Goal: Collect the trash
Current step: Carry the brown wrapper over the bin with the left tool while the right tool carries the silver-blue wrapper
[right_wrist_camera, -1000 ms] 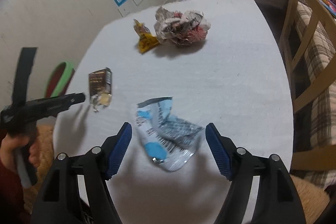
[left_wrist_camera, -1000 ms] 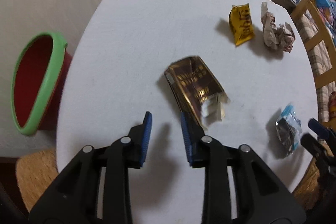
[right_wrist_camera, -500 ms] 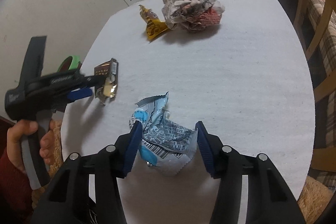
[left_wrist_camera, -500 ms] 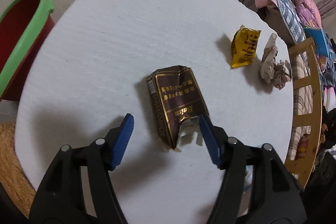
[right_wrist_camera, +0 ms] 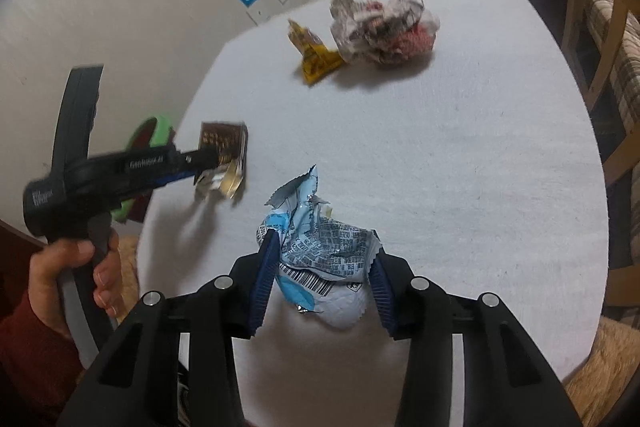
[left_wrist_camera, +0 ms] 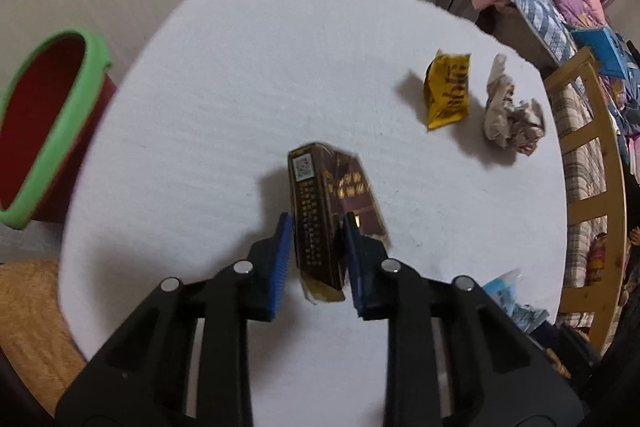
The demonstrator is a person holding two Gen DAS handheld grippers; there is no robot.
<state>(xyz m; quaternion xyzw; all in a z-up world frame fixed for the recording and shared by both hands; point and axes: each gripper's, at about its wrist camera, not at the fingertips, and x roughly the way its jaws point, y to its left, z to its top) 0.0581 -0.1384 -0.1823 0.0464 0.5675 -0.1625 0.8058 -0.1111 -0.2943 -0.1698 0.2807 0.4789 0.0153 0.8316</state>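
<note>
My left gripper [left_wrist_camera: 316, 223] is shut on a brown and gold pack [left_wrist_camera: 320, 203], which stands tilted on edge just above the white table [left_wrist_camera: 240, 67]. The right wrist view shows that same left gripper [right_wrist_camera: 208, 157] from the side with the pack [right_wrist_camera: 224, 143] in it. My right gripper [right_wrist_camera: 322, 255] has its jaws closing on a crumpled blue and white wrapper [right_wrist_camera: 320, 247], and both pads press its sides. Part of that wrapper [left_wrist_camera: 508, 291] shows at the table's right edge in the left wrist view.
A yellow snack wrapper [left_wrist_camera: 448, 89] [right_wrist_camera: 316, 61] and a ball of crumpled paper [left_wrist_camera: 512, 121] [right_wrist_camera: 384, 31] lie at the far side of the table. A red bin with a green rim [left_wrist_camera: 52, 123] [right_wrist_camera: 154, 131] stands beside the table's left edge. A wooden chair [left_wrist_camera: 592, 167] stands on the right.
The left jaws opened around the brown pack, then closed on it and tipped it up on edge. The right jaws narrowed from wide open onto the blue and white wrapper.
</note>
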